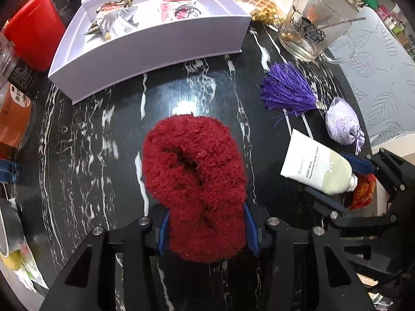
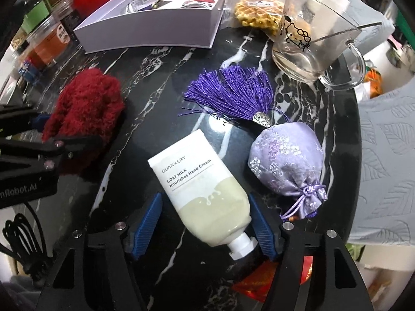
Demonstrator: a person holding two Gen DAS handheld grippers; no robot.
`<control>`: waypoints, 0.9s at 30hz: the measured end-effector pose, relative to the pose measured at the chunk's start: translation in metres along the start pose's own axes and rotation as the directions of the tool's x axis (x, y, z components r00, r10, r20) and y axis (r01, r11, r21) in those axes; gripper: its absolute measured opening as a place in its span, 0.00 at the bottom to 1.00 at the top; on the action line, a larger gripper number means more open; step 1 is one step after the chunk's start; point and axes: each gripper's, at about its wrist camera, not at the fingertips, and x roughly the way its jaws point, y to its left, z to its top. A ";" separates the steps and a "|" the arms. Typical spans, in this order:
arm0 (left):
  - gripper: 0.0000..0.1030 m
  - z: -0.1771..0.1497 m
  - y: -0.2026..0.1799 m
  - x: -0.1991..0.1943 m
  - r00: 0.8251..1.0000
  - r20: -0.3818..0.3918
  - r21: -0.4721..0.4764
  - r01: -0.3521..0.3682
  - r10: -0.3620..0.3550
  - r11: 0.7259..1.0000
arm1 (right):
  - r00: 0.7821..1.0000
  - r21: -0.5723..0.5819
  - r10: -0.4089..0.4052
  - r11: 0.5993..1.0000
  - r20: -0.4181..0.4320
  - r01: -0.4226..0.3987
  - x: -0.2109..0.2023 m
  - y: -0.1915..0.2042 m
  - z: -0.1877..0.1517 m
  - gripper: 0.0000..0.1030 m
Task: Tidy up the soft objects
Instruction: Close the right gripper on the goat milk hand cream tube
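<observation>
Fingers [image 1: 166, 229] of left gripper [image 1: 206, 230] clamped on fluffy red sock [image 1: 193, 178] for carrying to white box [image 1: 155, 51] ahead; right gripper [image 2: 207, 223] spread wide, straddling hand cream tube [image 2: 205, 191] on desk [image 2: 155, 98], lavender sachet [image 2: 288, 160] just right.

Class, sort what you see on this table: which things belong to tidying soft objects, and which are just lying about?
Belong: red fluffy sock, purple tassel, lilac sachet pouch, hand cream tube, white box.

Lying about: glass mug, waffle packet, red container.
</observation>
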 end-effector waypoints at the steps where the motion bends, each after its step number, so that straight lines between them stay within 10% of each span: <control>1: 0.44 -0.002 0.000 0.000 1.000 -0.003 0.000 0.001 -0.001 1.000 | 1.000 0.002 0.000 1.000 0.003 0.000 -0.001 0.000 0.000 0.66; 10: 0.56 -0.004 -0.009 0.007 0.999 0.002 0.039 -0.049 0.049 0.998 | 1.000 0.021 -0.001 1.000 0.026 0.001 -0.005 -0.005 -0.003 0.55; 15: 0.73 0.002 -0.017 0.014 0.997 0.003 0.052 -0.080 0.080 0.995 | 1.000 -0.007 0.004 1.000 0.018 -0.004 -0.003 -0.008 -0.005 0.75; 20: 0.74 0.010 -0.018 0.019 0.996 0.022 0.044 -0.087 0.087 0.995 | 0.999 0.010 -0.002 1.000 0.040 0.001 -0.002 -0.010 -0.006 0.73; 22: 0.72 0.012 -0.018 0.019 0.996 0.031 0.048 -0.086 0.085 0.995 | 0.998 0.013 -0.005 1.000 0.060 0.004 -0.005 -0.011 -0.006 0.55; 27: 0.39 0.017 -0.016 0.013 0.995 0.062 0.055 -0.082 0.079 0.995 | 0.998 0.014 -0.003 1.000 0.065 0.002 -0.002 -0.010 -0.006 0.52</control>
